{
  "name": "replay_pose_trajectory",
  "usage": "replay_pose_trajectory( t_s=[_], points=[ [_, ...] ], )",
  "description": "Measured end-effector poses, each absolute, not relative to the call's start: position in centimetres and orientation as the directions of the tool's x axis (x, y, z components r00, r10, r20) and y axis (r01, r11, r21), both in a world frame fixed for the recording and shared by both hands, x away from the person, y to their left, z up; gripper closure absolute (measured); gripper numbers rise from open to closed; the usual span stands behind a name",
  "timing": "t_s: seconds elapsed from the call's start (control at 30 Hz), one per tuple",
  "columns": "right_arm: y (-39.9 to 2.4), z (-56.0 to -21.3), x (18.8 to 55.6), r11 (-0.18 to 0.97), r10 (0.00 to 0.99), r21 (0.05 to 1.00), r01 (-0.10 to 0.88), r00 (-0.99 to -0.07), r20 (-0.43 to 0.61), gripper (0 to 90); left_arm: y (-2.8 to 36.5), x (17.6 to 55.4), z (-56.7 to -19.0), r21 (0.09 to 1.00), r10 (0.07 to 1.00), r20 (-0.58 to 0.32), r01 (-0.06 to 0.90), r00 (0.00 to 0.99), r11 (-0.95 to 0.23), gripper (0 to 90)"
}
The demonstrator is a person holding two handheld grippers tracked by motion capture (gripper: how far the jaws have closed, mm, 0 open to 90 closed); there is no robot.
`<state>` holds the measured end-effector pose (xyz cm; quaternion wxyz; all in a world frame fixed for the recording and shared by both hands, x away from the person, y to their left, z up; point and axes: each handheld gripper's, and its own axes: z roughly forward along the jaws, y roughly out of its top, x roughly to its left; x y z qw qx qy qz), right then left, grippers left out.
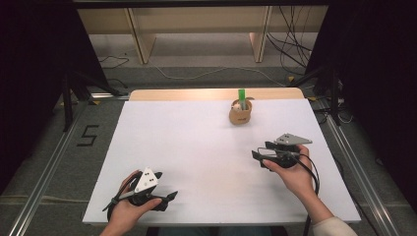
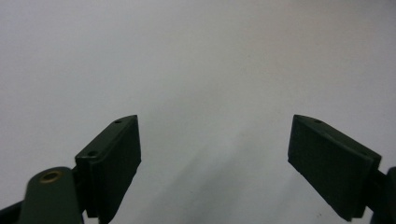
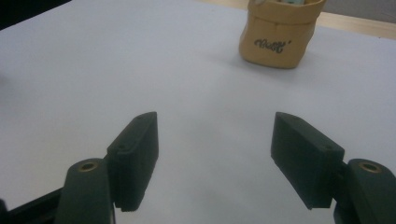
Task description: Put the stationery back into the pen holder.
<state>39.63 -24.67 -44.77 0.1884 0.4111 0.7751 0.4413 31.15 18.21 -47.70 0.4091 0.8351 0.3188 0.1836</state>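
Tan pouch (image 3: 280, 39) beyond spread fingers (image 3: 135, 158).

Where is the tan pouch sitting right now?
In the high view, the tan pouch stands near the table's far edge, right of centre, beyond the right gripper.

A black "5" (image 1: 87, 135) is marked on the floor left of the table, and the tan pouch (image 3: 279, 35) ahead of the right gripper's jaws bears unreadable black script.
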Motion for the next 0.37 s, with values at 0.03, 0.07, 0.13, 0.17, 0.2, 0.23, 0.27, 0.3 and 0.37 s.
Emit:
replay_pose_trajectory(
  t_s=[0.03, 0.07, 0.13, 0.17, 0.2, 0.23, 0.27, 0.3, 0.37],
  points=[
    [-24.9, -45.0, 39.1, 0.269, 0.801, 0.845, 0.462, -0.595, 0.07, 32.7, 18.2, 31.1, -47.7, 0.802, 0.683, 0.045, 0.382, 0.729, -0.46, 17.0],
    [-25.2, -45.1, 38.6, 0.268, 0.8, 0.845, 0.463, -0.595, 0.072, 32.7, 18.2, 31.1, -47.7, 0.803, 0.683, 0.044, 0.381, 0.729, -0.459, 17.0],
    [-25.7, -45.4, 37.4, 0.264, 0.797, 0.847, 0.461, -0.599, 0.079, 32.6, 18.2, 31.1, -47.7, 0.801, 0.682, 0.044, 0.382, 0.73, -0.461, 17.0],
    [-26.0, -45.5, 36.9, 0.265, 0.794, 0.846, 0.463, -0.602, 0.08, 32.4, 18.2, 31.2, -47.7, 0.799, 0.679, 0.048, 0.379, 0.732, -0.466, 17.0],
    [-26.2, -45.7, 36.4, 0.265, 0.791, 0.848, 0.459, -0.606, 0.081, 32.2, 18.1, 31.2, -47.7, 0.799, 0.678, 0.049, 0.378, 0.734, -0.467, 16.9],
    [-26.5, -45.7, 36.0, 0.264, 0.789, 0.851, 0.454, -0.609, 0.08, 32.1, 18.1, 31.1, -47.7, 0.8, 0.678, 0.042, 0.382, 0.734, -0.463, 16.9],
    [-26.7, -45.8, 35.5, 0.26, 0.792, 0.852, 0.454, -0.605, 0.081, 32.1, 18.0, 31.1, -47.7, 0.801, 0.679, 0.04, 0.383, 0.733, -0.46, 16.9],
    [-26.9, -45.9, 35.1, 0.259, 0.792, 0.856, 0.448, -0.606, 0.077, 32.1, 18.0, 31.1, -47.7, 0.802, 0.678, 0.037, 0.382, 0.734, -0.458, 16.9],
    [-27.2, -46.0, 34.6, 0.255, 0.793, 0.855, 0.451, -0.604, 0.082, 31.8, 17.7, 31.0, -47.6, 0.809, 0.675, 0.027, 0.381, 0.737, -0.448, 16.8]
  ],
)
